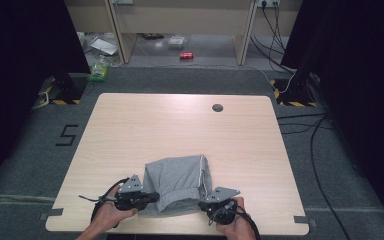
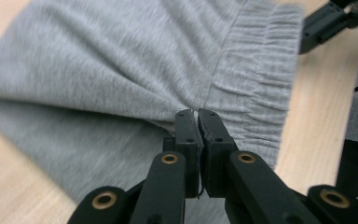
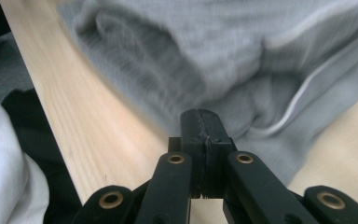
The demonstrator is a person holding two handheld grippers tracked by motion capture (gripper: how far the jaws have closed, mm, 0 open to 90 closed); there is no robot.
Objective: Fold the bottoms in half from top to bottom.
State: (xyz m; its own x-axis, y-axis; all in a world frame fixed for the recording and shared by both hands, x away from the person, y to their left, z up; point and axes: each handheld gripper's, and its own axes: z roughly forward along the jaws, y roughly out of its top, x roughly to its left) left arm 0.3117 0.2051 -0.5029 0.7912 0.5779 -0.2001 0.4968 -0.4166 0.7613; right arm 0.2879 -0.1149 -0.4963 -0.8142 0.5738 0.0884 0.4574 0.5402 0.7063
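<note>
A grey garment [image 1: 177, 182] with an elastic waistband and a white drawstring lies folded near the front edge of the wooden table [image 1: 180, 125]. At its left near corner is my left gripper [image 1: 155, 196], held in a hand. In the left gripper view its jaws [image 2: 196, 115] are shut on a pinch of the grey cloth [image 2: 121, 70] beside the waistband, and creases run out from the tips. My right gripper [image 1: 204, 204] is at the garment's right near corner. Seen in the right gripper view, it is shut [image 3: 200, 114] on the bunched cloth [image 3: 214, 56].
A dark cable hole [image 1: 217, 107] sits near the table's far edge. Beyond the table are cabinet legs, a red can [image 1: 186, 55] and a green packet [image 1: 99, 72] on the floor. Cables run along the right side, and dark curtains hang at both sides.
</note>
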